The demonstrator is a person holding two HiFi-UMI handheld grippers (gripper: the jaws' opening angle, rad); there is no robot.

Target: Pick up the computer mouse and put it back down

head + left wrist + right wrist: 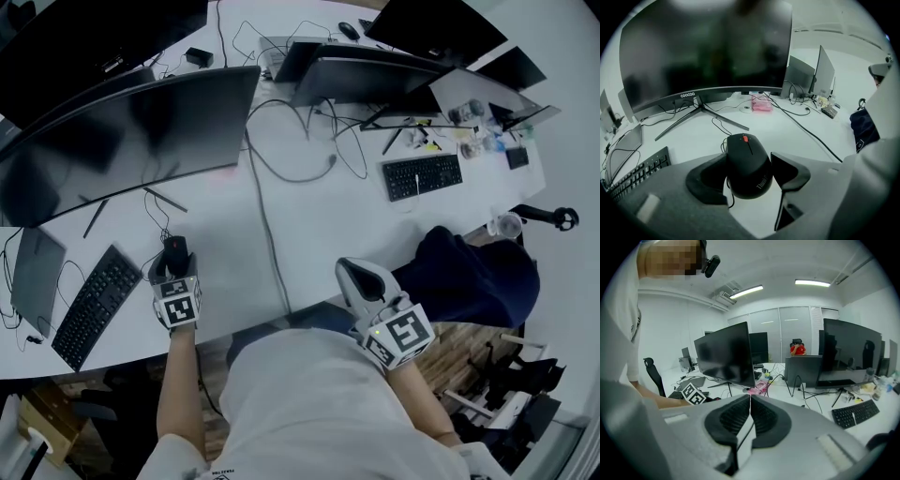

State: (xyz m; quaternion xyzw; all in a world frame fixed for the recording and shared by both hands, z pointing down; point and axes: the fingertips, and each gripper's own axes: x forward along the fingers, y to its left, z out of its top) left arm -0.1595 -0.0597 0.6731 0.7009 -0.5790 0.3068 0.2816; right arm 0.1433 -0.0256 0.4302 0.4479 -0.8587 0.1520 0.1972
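While a person stands over a long white desk [230, 239], each hand holds a two-jaw gripper. The left gripper [175, 268] is at the near left part of the desk, angled down, with its marker cube towards the person. Its jaws stand wide apart with a black computer mouse [747, 164] between them. The dark pads [705, 180] sit against the mouse's two sides, gripping it. The mouse has a red scroll wheel pointing away from the person, and its thin cord loops underneath. Whether its base touches the desk is unclear. It sits low over the desk in front of a large curved monitor [131, 131], just right of a black keyboard [94, 305].

The right gripper [356, 274] hangs over the near edge of the desk, well apart from the mouse. Its ribbed pads [733, 418] are pressed together with nothing between them.

A dark cable [272, 253] runs across the desk between the two grippers. A second keyboard [422, 176] lies farther off to the right.
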